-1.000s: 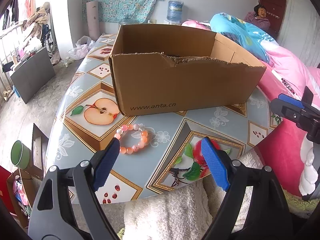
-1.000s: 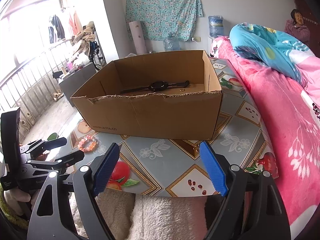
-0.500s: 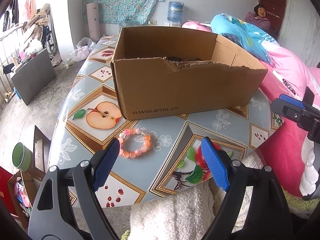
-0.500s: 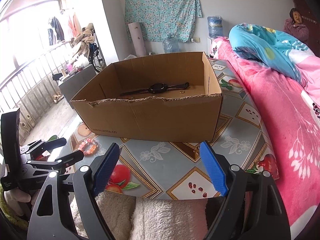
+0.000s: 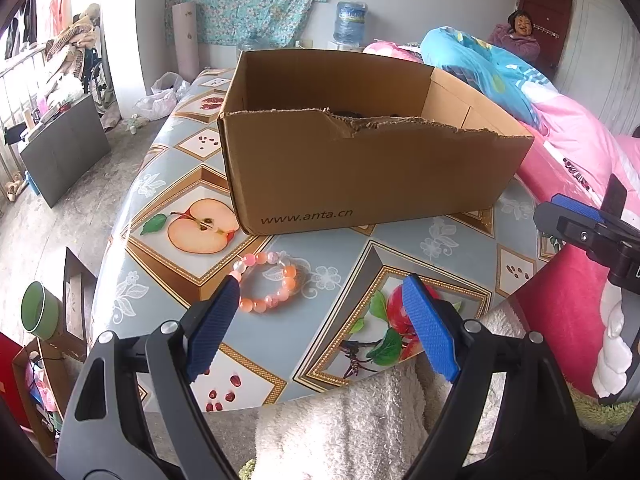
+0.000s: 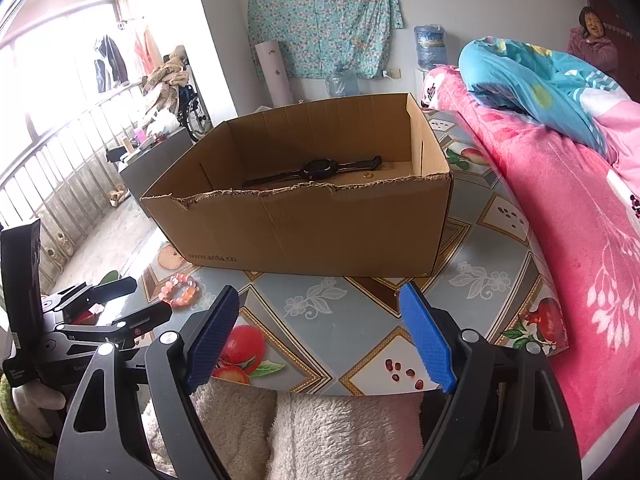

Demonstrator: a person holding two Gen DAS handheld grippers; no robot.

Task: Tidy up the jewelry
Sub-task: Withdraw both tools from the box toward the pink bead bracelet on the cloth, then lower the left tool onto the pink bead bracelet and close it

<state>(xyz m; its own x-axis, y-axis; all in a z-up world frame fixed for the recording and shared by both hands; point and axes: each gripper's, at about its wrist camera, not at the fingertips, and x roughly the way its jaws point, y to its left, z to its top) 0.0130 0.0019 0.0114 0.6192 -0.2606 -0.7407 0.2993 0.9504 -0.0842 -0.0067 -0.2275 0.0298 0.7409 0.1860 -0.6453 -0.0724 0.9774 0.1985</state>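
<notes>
A pink and orange bead bracelet (image 5: pixel 269 280) lies on the fruit-patterned table (image 5: pixel 400 252) just in front of an open cardboard box (image 5: pixel 360 168). My left gripper (image 5: pixel 320 320) is open and empty, its left pad close beside the bracelet. The bracelet also shows in the right wrist view (image 6: pixel 179 289). The box (image 6: pixel 320 224) holds a black wristwatch (image 6: pixel 316 170) and a small gold ring (image 6: pixel 368 176). My right gripper (image 6: pixel 318 332) is open and empty above the table's near edge.
A pink bedspread (image 6: pixel 560 208) with a blue quilt (image 6: pixel 528 80) lies along the table's right side. A fluffy white cloth (image 5: pixel 352 424) is under both grippers. A green cup (image 5: pixel 38 312) sits low at the left.
My left gripper has moved forward and a little right, so the bracelet now sits nearer its left pad. The right gripper has shifted slightly toward the box.
</notes>
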